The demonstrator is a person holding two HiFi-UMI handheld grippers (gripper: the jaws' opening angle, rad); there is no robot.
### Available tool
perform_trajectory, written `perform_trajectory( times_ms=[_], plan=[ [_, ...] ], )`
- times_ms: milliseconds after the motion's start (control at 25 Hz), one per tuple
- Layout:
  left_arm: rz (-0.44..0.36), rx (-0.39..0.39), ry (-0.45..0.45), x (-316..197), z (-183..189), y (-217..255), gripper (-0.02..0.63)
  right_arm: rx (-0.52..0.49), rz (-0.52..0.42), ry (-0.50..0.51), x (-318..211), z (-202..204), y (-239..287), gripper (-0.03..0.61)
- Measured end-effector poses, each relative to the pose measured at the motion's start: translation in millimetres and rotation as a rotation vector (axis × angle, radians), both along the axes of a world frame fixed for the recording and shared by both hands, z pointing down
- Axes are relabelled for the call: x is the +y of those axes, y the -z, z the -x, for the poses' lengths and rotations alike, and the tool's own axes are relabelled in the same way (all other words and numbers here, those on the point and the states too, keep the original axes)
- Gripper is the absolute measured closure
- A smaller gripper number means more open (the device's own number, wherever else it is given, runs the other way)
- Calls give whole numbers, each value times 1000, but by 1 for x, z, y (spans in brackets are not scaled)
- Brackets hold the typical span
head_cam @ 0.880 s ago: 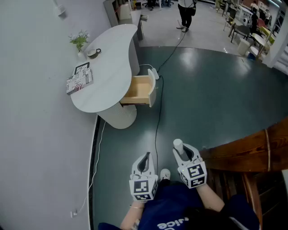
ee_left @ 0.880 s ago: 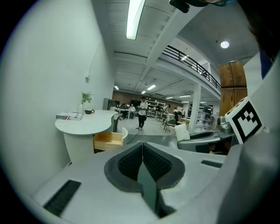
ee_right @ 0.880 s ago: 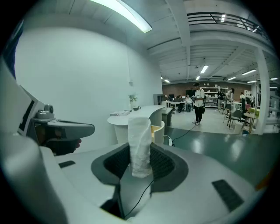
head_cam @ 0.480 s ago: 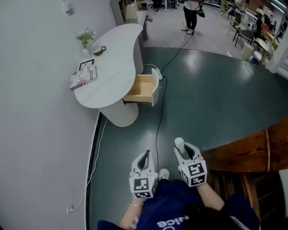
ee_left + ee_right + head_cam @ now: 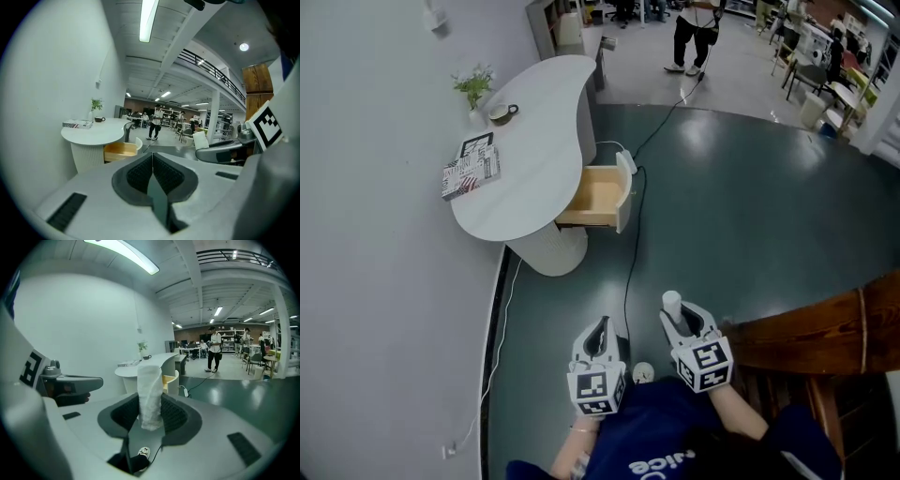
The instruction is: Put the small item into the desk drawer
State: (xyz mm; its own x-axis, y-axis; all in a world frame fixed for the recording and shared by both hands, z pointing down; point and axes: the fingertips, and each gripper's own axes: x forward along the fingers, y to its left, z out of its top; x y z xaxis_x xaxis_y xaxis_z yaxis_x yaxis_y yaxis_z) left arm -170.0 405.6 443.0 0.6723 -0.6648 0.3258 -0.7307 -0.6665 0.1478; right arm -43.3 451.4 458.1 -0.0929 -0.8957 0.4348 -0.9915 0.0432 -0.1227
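Observation:
A small white roll (image 5: 150, 394) stands upright between the pads of my right gripper (image 5: 678, 318), which is shut on it; its top (image 5: 671, 301) pokes out in the head view. My left gripper (image 5: 600, 336) is held beside it, shut with nothing between its pads (image 5: 140, 176). Both are close to my body, well short of the desk. The white curved desk (image 5: 534, 150) stands ahead at the left. Its wooden drawer (image 5: 595, 195) is pulled open toward the right and looks empty.
On the desk lie a patterned book (image 5: 471, 170), a cup (image 5: 502, 113) and a small plant (image 5: 474, 86). A black cable (image 5: 628, 272) runs across the dark green floor. A wooden stair edge (image 5: 811, 323) is at my right. A person (image 5: 692, 33) walks far behind.
The view has shifted slightly as I step toward the desk; the person at the back has moved. Both grippers keep their pose, the right still holding the roll.

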Motion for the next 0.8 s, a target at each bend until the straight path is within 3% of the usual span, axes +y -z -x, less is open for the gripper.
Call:
perform_trajectory(
  times_ms=[480, 680, 800],
  plan=[
    [85, 29, -103, -100, -30, -24, 607, 2, 90, -25, -84, -12, -16, 433],
    [103, 2, -163, -142, -41, -31, 607, -17, 118, -53, -122, -18, -19, 431],
    [120, 42, -213, -166, -48, -30, 607, -21, 134, -91, -142, -21, -25, 431]
  ],
)
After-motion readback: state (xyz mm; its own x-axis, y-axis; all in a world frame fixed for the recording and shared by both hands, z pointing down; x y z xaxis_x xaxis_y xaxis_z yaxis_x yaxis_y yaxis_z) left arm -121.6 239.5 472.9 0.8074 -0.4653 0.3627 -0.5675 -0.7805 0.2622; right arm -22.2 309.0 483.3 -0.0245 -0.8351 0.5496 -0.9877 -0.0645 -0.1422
